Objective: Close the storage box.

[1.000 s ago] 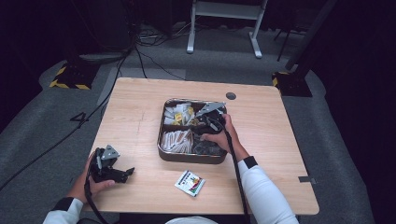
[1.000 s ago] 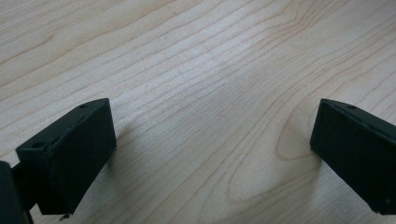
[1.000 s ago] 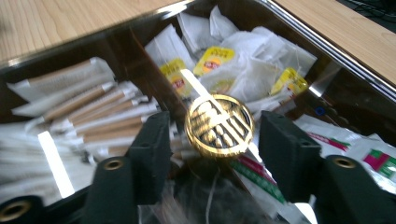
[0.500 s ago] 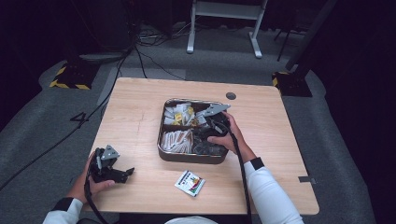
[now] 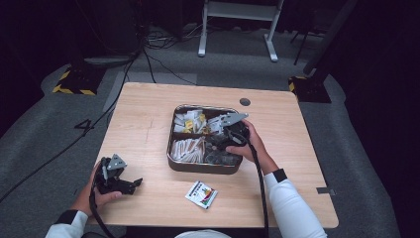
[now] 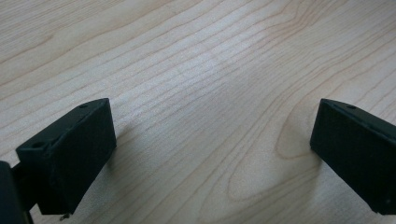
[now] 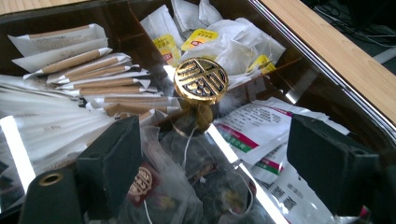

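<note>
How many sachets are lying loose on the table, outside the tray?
1. A single white sachet with a colourful print lies on the table just in front of the metal tray, near the person's edge. Others may be hidden beneath the forearms.

Tea bags [image 7: 187, 186] in tray [image 5: 174, 163]

The person wears white long sleeves with dark cuffs, one on the left arm [image 5: 64, 225] and one on the right [image 5: 292, 208]. Each hand carries a black two-jaw gripper, the left gripper [image 5: 132, 183] and the right gripper [image 5: 218, 144], topped by a grey three-cornered plate and trailing a black cable. The jaws are blocky matte-black pads [image 6: 79, 154] with small screw holes at their edges.
</note>
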### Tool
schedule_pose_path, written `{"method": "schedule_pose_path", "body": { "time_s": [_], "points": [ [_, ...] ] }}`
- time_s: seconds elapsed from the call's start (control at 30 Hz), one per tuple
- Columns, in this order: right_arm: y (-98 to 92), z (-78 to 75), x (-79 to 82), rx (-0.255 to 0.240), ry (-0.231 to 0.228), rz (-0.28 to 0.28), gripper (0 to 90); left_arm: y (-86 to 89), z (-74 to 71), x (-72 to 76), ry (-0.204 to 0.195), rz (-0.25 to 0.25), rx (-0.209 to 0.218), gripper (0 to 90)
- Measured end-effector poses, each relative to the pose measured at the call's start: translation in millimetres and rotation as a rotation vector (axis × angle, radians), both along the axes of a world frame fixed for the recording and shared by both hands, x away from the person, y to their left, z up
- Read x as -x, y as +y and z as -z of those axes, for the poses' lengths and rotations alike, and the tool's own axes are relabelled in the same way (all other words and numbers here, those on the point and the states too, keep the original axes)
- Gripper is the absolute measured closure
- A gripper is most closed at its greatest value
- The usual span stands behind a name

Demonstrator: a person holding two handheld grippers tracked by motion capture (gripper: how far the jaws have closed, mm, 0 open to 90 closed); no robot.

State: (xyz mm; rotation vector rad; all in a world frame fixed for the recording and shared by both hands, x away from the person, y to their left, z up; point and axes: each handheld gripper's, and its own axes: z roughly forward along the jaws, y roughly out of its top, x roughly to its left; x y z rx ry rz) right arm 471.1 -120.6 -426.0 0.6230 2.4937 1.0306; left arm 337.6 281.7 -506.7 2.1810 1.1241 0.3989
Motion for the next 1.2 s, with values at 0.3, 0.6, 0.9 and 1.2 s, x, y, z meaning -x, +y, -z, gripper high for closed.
{"method": "schedule_pose_path", "body": {
  "time_s": [0.3,0.6,0.9,1.2],
  "points": [
    [-12.0,-6.2,5.0,-0.004,-0.007,0.015,19.2,0.0,0.0,0.0,0.0,0.0,0.0,0.5],
    [-29.0,-13.6,12.7,-0.028,-0.02,0.025,19.5,-0.1,0.0,0.0,0.0,-0.001,0.001,0.5],
    [-42.3,-18.3,20.0,-0.045,-0.026,0.04,19.7,0.0,0.0,0.0,0.0,0.0,0.0,0.5],
    [-56.6,-18.9,25.4,-0.049,-0.026,0.052,19.7,0.0,0.0,0.0,0.0,0.0,0.0,0.5]
  ]
}}
